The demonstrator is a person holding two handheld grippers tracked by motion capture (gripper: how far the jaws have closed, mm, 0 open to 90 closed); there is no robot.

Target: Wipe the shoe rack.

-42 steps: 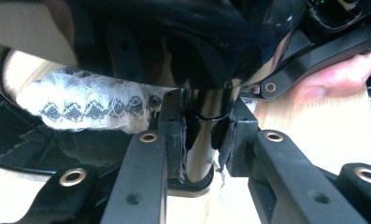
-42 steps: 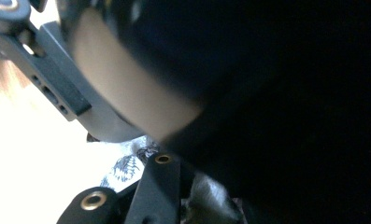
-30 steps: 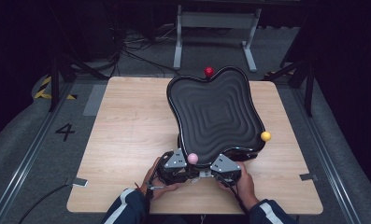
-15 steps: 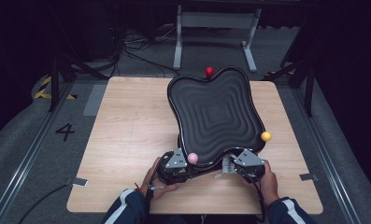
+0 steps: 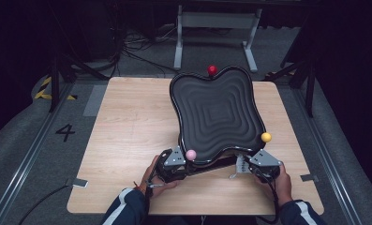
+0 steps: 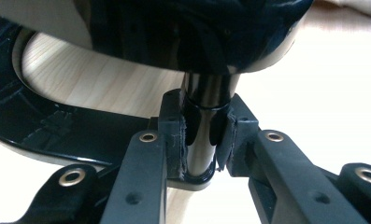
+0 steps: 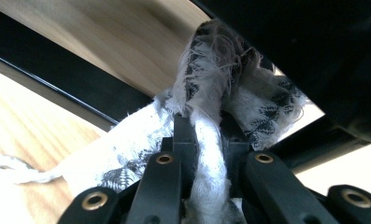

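Frayed white cloth point(image 7: 206, 126) under black tray point(image 5: 216, 117)

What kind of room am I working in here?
Most likely a lab or recording studio: a lone wooden table on grey floor with a painted number 4, loose cables behind, and dark surroundings.

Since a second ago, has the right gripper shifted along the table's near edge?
Yes. The right gripper, shut on a white cloth, has slid rightward, away from the pink ball and under the yellow ball.

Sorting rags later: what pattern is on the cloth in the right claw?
White cloth with a black print and frayed edges; the right gripper view shows it best.
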